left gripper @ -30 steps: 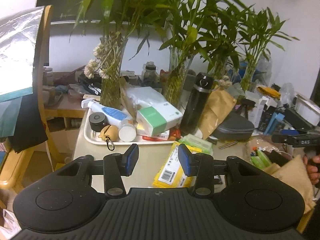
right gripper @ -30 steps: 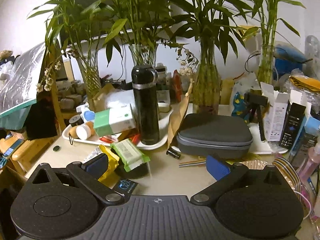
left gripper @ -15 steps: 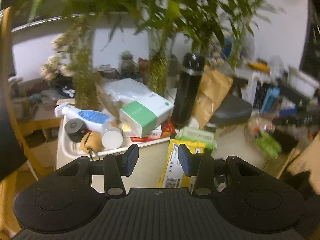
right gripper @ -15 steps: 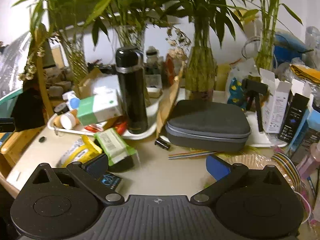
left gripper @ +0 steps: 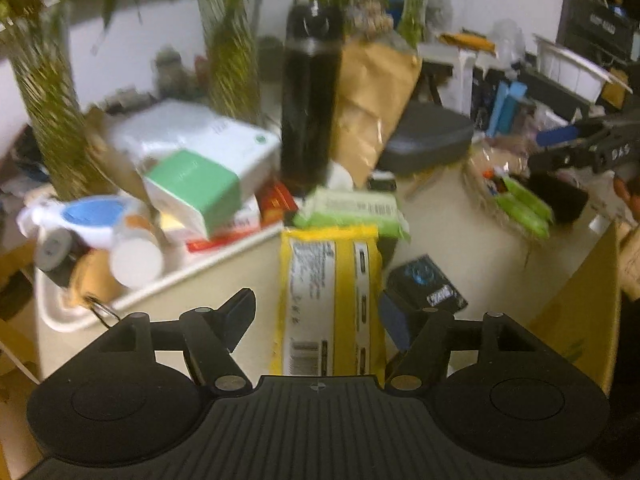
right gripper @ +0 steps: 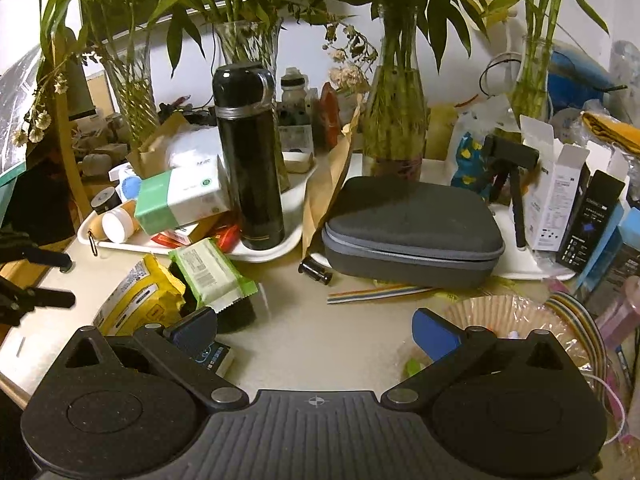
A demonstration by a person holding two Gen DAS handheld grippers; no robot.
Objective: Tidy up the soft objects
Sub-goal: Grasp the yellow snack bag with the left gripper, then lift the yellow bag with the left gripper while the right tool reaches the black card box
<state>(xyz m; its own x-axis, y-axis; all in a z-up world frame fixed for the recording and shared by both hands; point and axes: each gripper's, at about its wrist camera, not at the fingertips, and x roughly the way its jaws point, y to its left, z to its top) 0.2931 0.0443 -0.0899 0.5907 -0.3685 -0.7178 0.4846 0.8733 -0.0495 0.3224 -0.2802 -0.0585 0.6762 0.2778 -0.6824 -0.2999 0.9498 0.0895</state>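
The left gripper (left gripper: 318, 316) has moved in and spread its fingers apart, and is now straddling the yellow packet (left gripper: 330, 300) lying on the table (right gripper: 320, 336) beside the green packet (left gripper: 352, 210), so a grasp looks imminent. Further right, the right gripper (right gripper: 314, 330) is hanging wide apart, holding nothing.

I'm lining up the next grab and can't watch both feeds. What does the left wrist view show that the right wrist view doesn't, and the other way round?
Only the left wrist view: the open left gripper straddling the yellow packet, and two green packs in a basket to the right.

Only the right wrist view: the open right gripper over bare tabletop, the rainbow ribbon cable and the white boxes at right.

Both: the yellow packet, the green wipes pack, the black flask, the grey case.
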